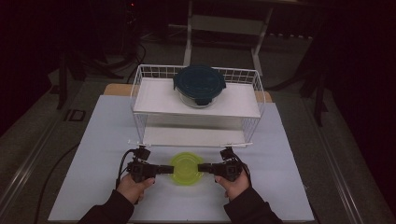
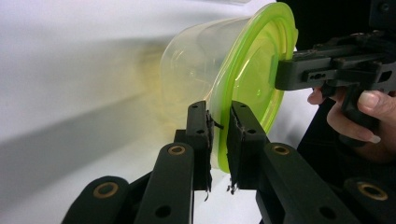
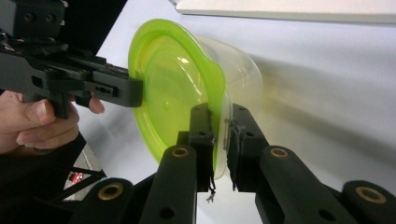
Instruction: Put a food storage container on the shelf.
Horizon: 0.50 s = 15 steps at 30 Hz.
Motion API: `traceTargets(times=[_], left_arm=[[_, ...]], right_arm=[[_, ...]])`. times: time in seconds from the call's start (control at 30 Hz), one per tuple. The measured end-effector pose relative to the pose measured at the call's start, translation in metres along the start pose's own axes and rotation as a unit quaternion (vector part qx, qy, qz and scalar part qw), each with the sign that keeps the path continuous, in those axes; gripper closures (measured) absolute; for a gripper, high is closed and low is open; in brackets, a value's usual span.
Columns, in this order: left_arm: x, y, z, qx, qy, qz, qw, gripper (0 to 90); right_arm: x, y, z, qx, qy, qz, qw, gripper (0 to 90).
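Note:
A clear plastic container with a yellow-green lid stands on the white table in front of the rack. My left gripper comes in from the left, my right gripper from the right. In the left gripper view my left gripper is shut on the rim of the lid, with the container's clear wall beyond it. In the right gripper view my right gripper pinches the opposite rim of the lid. Each view also has the other gripper clamped on the far rim.
A white wire rack with two shelves stands behind the container. On its top shelf sits a glass container with a dark blue lid. The lower shelf is bare. The white table top extends to both sides.

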<state>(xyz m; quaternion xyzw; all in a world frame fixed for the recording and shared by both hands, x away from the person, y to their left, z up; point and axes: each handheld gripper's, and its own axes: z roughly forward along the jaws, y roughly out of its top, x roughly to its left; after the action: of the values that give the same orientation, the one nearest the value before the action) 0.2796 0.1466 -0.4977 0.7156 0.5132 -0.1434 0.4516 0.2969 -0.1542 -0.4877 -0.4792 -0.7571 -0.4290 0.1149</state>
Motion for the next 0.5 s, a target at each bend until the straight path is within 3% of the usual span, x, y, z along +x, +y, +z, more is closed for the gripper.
traceTargets(times=[0.5], left_arm=[[-0.031,0.014,-0.025,-0.037,-0.017,0.045,0.9982,79.7]], right_arm=[[0.025,0.013,-0.032,-0.038,0.004,-0.037,0.9986,81.0]])
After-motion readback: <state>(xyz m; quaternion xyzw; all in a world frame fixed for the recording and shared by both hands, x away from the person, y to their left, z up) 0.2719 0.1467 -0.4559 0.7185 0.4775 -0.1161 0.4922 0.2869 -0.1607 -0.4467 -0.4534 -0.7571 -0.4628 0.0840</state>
